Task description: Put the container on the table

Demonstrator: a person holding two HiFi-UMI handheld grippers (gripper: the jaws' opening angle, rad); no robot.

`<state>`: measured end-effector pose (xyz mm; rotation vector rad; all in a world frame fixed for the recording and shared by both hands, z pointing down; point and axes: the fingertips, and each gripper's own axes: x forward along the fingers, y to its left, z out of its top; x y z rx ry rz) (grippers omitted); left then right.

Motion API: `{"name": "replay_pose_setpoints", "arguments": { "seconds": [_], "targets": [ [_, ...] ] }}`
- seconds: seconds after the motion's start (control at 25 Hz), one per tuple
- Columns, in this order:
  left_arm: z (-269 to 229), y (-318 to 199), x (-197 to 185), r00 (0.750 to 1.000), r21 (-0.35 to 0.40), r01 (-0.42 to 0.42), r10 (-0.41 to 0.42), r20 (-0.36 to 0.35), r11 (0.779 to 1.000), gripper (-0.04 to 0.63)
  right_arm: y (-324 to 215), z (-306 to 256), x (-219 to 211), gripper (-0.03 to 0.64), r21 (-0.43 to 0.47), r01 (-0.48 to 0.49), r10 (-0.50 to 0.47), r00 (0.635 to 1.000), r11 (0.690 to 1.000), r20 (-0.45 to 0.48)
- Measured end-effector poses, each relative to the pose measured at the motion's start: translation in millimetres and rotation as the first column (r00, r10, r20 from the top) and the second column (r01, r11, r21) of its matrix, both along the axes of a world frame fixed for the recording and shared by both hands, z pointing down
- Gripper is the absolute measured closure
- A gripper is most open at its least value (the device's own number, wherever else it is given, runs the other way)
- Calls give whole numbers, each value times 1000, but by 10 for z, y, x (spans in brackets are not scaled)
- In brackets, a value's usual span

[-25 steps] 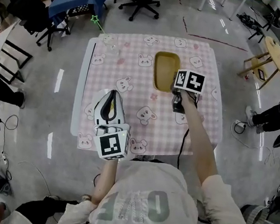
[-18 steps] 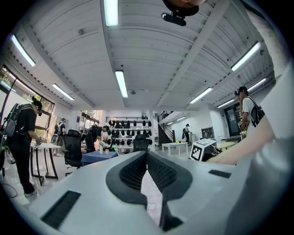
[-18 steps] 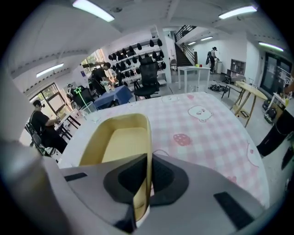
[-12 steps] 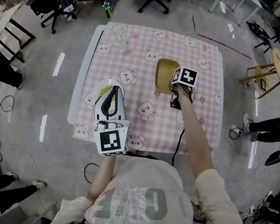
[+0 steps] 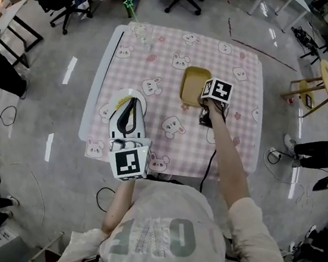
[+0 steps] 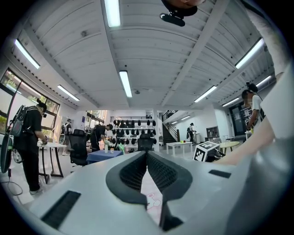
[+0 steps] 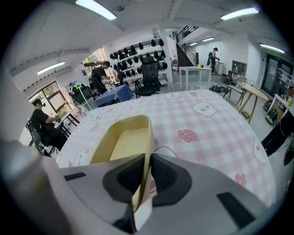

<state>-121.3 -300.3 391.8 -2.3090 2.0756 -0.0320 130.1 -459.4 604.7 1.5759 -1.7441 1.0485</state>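
A: So, what fills the head view?

B: The square table (image 5: 160,67), under a soft pink checked cloth printed with white bunnies. It sits much as it did a second ago; only the camera has drifted.

A: And the container (image 5: 193,83)?

B: It is a pale yellow tub, smooth and plastic-looking, oblong with rounded corners and a thin upright wall. It lies right of the table's middle and seems to rest on the cloth. It has come lower than a second ago.

A: Who has it?

B: The right gripper (image 5: 202,102), angled downward, has sunk with it, and its marker cube looks smaller now. Its dark ribbed pads pinch the tub's near wall edge-on, and the right gripper view (image 7: 146,159) shows the wall squeezed between them.

A: And the left gripper (image 5: 131,100)?

B: It has hardly moved. It hangs level over the table's near left part, well apart from the tub, with its tips pressed together on nothing (image 6: 147,153). A white round plate (image 5: 115,98) peeks out beneath it.
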Motion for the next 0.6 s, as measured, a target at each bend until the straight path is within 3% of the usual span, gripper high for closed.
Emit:
{"name": "replay_pose_setpoints", "arguments": {
  "seconds": [0.12,0.2,0.32,0.48,0.6],
  "targets": [
    [-22,10,13,1000,5,-6,6,1,1000,565,-9,-34,-35,574,11,6,-6,1000,1000,23],
    [-37,19,25,1000,7,-12,12,0,1000,565,-18,-69,-43,471,19,5,-5,1000,1000,29],
    [-49,19,46,1000,10,-24,24,0,1000,565,-70,-205,-56,440,59,5,-7,999,998,40],
    [-67,-25,103,999,17,-49,49,-7,999,565,-210,-615,-87,437,184,12,-23,998,983,56],
    [-116,-53,179,997,31,-74,74,-1,997,565,-245,-1117,-140,437,340,37,-63,996,940,66]
  ]
}}
